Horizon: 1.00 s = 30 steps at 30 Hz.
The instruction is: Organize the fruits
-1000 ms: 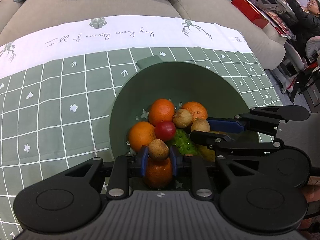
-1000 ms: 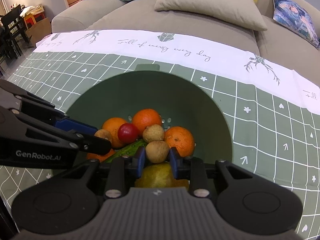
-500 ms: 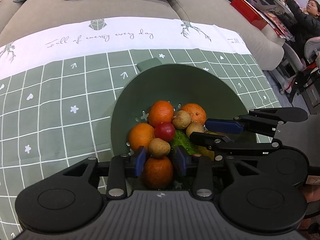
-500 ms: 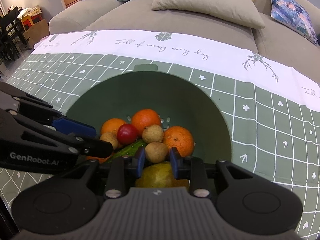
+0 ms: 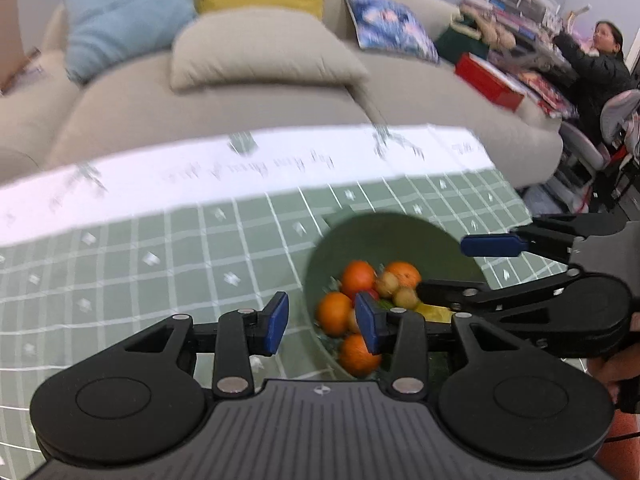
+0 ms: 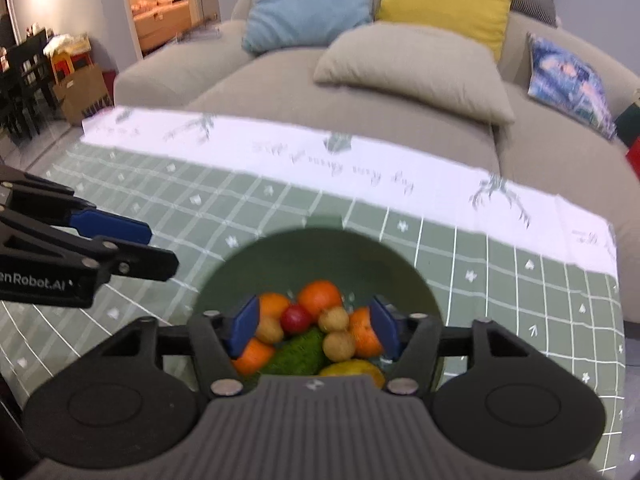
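Both claws lifted back from bowl (image 6: 320, 256), longans dropped among fruit (image 6: 312, 320). Left claw (image 5: 320, 322), right claw (image 6: 316, 326) wide open, empty (release done); you scout worktop (image 6: 500, 280) next.

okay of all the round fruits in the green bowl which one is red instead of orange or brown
The small red fruit in the middle of the pile, wedged between the oranges; it is the only red one.
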Motion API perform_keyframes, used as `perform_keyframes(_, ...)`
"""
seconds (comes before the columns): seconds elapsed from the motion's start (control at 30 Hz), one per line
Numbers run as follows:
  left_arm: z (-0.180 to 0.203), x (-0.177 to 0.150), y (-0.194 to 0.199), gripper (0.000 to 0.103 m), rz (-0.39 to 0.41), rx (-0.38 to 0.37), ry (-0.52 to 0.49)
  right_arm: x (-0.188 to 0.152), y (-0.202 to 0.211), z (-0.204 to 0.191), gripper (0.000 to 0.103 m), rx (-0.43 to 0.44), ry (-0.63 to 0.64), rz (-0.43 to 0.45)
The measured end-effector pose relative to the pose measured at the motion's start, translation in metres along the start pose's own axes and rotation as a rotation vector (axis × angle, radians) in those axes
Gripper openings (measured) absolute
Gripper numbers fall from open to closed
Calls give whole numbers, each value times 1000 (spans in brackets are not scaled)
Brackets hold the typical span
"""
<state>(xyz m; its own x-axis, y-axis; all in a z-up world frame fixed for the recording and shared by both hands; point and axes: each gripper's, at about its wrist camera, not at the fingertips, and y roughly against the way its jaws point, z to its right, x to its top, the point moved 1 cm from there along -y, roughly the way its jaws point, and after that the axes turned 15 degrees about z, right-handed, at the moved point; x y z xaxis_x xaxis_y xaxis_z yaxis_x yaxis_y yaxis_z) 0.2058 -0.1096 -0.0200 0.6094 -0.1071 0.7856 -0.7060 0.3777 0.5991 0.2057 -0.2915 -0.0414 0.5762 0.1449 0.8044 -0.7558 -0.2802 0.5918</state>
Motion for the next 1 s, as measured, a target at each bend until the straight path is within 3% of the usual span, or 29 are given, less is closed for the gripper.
perform_keyframes(0.13, -10, 8, 37, 52, 99, 46, -15, 18, 28, -12, 68, -9, -9, 51)
perform_keyframes(0.37, -13, 3, 91, 71, 231, 166, -129, 25, 76, -41, 76, -26, -25, 127)
perform_keyframes(0.6, -11, -18, 127, 82, 263, 225, -143, -2, 116, -78, 82, -63, -40, 175)
perform_keyframes(0.83, 1, -49, 147, 83, 292, 276, -179, -32, 136, -106, 82, -91, -64, 206)
perform_keyframes(1.0, 6, -74, 150, 83, 265, 279, -165, -52, 143, -124, 82, -127, -101, 220)
